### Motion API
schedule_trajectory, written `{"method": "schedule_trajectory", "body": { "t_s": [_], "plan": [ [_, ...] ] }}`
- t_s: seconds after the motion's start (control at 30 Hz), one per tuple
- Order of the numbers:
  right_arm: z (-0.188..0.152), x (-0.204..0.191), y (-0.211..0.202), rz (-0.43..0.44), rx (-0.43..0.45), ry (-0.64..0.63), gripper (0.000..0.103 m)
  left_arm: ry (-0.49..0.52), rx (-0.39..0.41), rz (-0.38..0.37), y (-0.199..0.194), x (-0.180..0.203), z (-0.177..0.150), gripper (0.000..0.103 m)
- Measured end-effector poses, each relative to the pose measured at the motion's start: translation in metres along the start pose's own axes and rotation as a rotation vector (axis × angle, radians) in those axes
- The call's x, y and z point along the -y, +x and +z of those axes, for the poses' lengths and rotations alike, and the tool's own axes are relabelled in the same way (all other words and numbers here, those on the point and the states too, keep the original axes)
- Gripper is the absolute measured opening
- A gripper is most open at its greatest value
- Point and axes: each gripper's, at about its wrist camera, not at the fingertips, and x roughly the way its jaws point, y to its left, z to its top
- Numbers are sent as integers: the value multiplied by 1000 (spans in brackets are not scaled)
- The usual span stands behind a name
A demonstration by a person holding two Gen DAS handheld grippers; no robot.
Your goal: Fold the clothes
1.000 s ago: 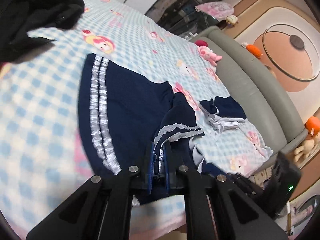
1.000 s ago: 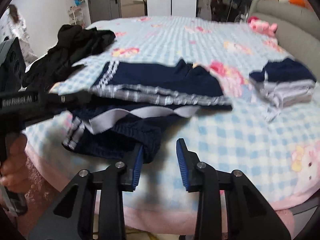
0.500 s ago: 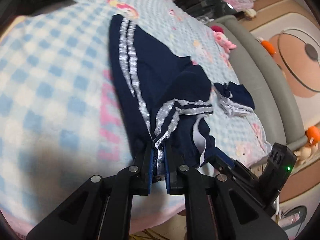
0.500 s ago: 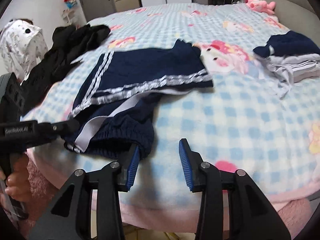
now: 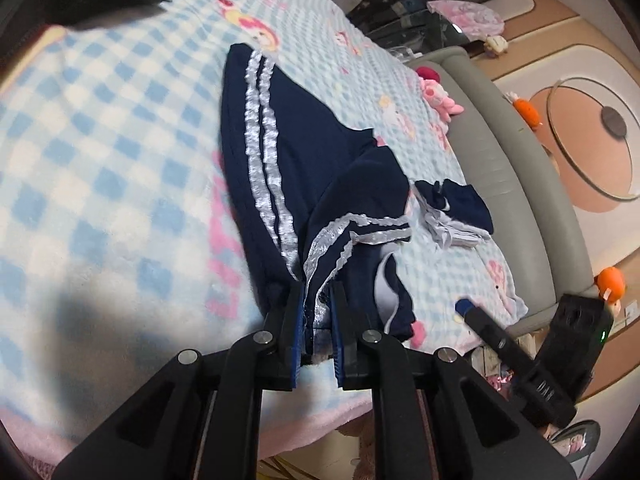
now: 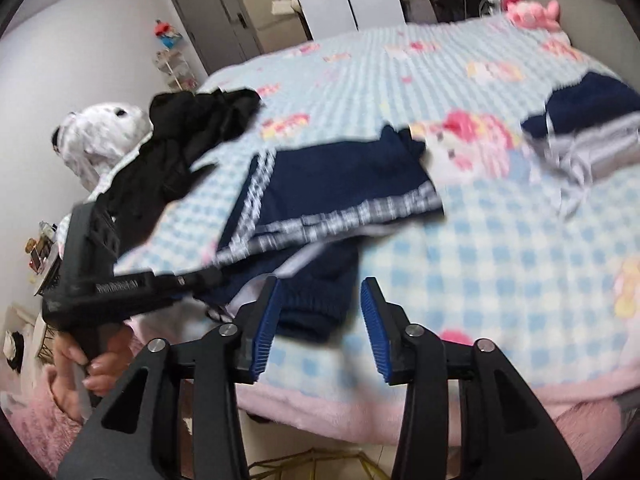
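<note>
A navy garment with white lace stripes (image 5: 280,148) lies folded over on the blue checked blanket (image 5: 100,160), near the bed's front edge. My left gripper (image 5: 316,312) is shut on its laced hem at that edge. In the right wrist view the same navy garment (image 6: 340,176) spreads across the bed, and the left gripper (image 6: 208,278), held by a hand (image 6: 92,364), reaches it from the left. My right gripper (image 6: 320,312) hovers over the garment's dark bunched end (image 6: 316,304); its jaws are opening, the cloth lies below them and the pads press on nothing.
A black heap of clothes (image 6: 188,128) lies at the back left. A folded navy and grey pile (image 6: 588,120) sits at the right. A pink plush toy (image 6: 528,12) rests by the grey headboard (image 5: 508,184). A white plush toy (image 6: 100,132) stands beside the bed.
The right gripper's jaws have spread wider and it has let go of the dark bunched cloth. The left gripper has sunk toward the bed edge, still clamped on the laced hem.
</note>
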Motion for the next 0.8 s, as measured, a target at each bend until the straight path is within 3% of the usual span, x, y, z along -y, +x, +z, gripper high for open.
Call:
{"method": "schedule_trajectory", "body": {
  "t_s": [0.13,0.27,0.3,0.43,0.47,0.53,0.67,0.7,0.73,0.8],
  "plan": [
    [4,-6,24,-15,-42,-28,51,80,-8,11,-1,19,-9,13],
    [-6,-6,60,-61,-128,-26,51,99,-20,219,6,14,-15,17],
    [-10,-4,68,-88,-156,-25,51,100,-9,251,5,12,-14,28],
    [-17,0,63,-88,-129,-1,51,91,111,200,-19,16,-6,30],
    [-16,0,60,-83,-116,2,51,100,110,185,-18,17,-4,30],
    [-13,0,58,-79,-98,-7,51,102,79,179,-10,16,-2,30],
    [-15,7,71,-92,-130,10,51,-39,-19,139,14,-11,-2,27],
    [-17,8,74,-92,-139,17,51,-46,-21,149,15,-12,-3,23],
    [-19,8,76,-104,-144,4,51,-5,-18,208,15,-8,-5,18],
    [-22,1,77,-147,-143,-58,51,67,-4,307,9,4,-11,18]
  ]
}}
